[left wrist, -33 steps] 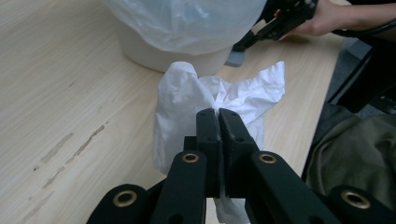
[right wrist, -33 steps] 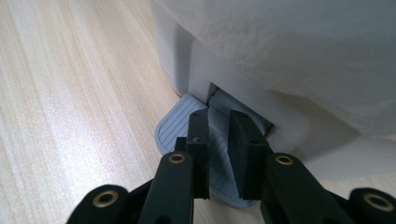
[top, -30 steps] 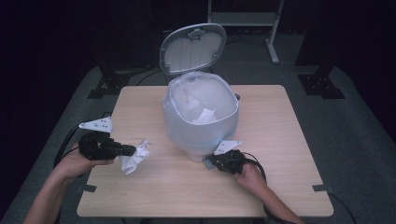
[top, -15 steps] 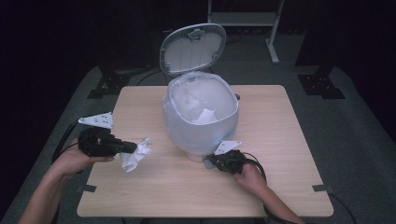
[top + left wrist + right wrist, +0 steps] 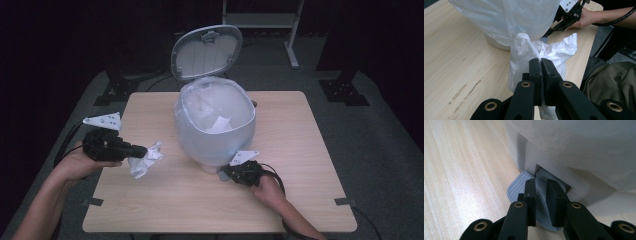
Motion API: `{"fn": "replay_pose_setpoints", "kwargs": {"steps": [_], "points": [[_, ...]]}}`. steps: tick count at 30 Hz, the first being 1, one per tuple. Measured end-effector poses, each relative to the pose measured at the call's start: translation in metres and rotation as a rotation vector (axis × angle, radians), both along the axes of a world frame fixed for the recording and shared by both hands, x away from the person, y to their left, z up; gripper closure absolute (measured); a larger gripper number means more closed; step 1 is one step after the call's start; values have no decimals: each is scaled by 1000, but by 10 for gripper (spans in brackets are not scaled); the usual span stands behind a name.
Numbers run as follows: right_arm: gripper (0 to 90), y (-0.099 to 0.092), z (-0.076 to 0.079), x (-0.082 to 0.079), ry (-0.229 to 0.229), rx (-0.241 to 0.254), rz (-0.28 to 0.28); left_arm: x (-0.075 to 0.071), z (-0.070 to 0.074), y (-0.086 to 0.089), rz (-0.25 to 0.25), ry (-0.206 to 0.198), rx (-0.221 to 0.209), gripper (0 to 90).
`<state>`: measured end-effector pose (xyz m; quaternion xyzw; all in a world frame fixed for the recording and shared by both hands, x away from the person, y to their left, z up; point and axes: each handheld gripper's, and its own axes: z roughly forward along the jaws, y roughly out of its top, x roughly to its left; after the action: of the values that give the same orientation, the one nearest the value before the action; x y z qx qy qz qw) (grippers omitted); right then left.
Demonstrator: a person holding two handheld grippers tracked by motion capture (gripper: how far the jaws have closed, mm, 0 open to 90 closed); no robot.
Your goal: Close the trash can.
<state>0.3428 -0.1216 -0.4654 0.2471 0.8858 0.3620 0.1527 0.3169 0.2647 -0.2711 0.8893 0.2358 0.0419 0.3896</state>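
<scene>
Left gripper (image 5: 142, 150): jaws closed on crumpled white paper (image 5: 145, 160), held above the table (image 5: 300, 150) near its left edge | Right gripper (image 5: 541, 186): jaws nearly closed, nothing clamped, tips resting on grey pedal (image 5: 517, 187) of pedal bin (image 5: 215, 135) | Bin: table centre, lid (image 5: 207, 50) raised, liner bag inside.

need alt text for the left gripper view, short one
The left gripper, jaws shut, pinches a crumpled white paper above a light wooden table. Just beyond it stands a bin lined with a translucent plastic bag. At the top right a hand holds the right gripper low against the bin's base.
</scene>
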Motion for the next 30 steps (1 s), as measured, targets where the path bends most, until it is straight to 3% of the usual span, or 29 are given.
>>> {"fn": "replay_pose_setpoints", "kwargs": {"steps": [30], "points": [[778,0,0,0,5,0,-1,2,42,-9,7,-22,24,874]]}}
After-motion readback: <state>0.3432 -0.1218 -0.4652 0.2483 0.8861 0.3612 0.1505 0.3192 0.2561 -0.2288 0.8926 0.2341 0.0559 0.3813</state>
